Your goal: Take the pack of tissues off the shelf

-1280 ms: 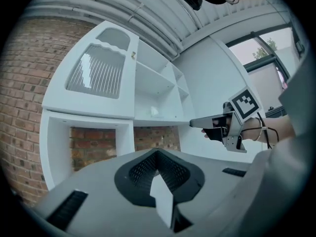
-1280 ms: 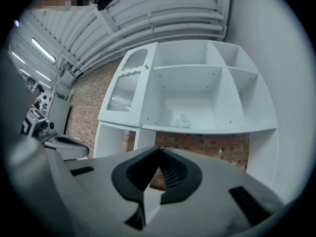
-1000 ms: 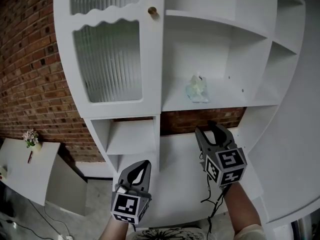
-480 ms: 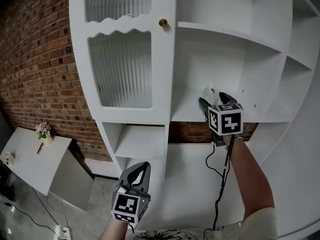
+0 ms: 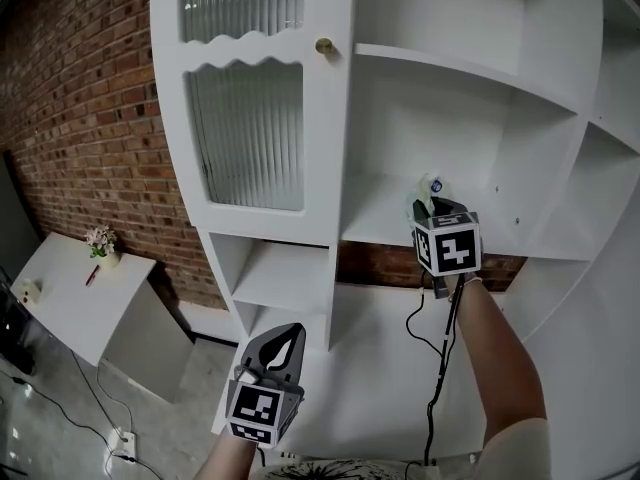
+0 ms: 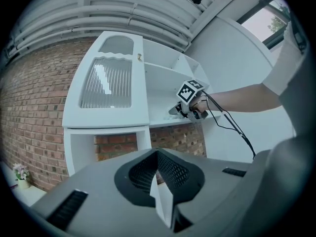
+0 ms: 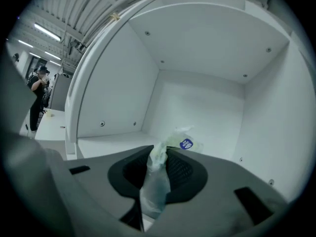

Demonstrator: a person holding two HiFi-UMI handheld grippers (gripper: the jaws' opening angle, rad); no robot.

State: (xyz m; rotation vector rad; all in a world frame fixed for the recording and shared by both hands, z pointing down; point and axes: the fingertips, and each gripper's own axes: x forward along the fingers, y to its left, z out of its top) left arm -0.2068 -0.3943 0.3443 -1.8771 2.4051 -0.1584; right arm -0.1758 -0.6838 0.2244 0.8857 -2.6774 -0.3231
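Note:
The pack of tissues [image 5: 432, 184], pale green in a clear wrapper with a blue label, lies on the white shelf [image 5: 375, 226] right of the glass door. My right gripper [image 5: 433, 208] reaches onto that shelf. In the right gripper view its jaws are closing, and the pack's crinkled wrapper end [image 7: 154, 181] is pinched between them, with the pack body [image 7: 183, 142] just beyond the right gripper [image 7: 159, 154]. My left gripper [image 5: 284, 338] hangs low in front of the cabinet, shut and holding nothing [image 6: 158, 154].
The cabinet has a ribbed-glass door [image 5: 245, 128] with a brass knob [image 5: 324, 45] left of the shelf and open compartments [image 5: 270, 273] below. A brick wall [image 5: 90, 118] stands to the left, with a white table [image 5: 70, 298] carrying a small flower pot [image 5: 100, 241]. A person [image 7: 37, 90] stands far off.
My right gripper rose from below the shelf up onto it, and its jaws came together on the tissue pack's wrapper. The left gripper stayed low.

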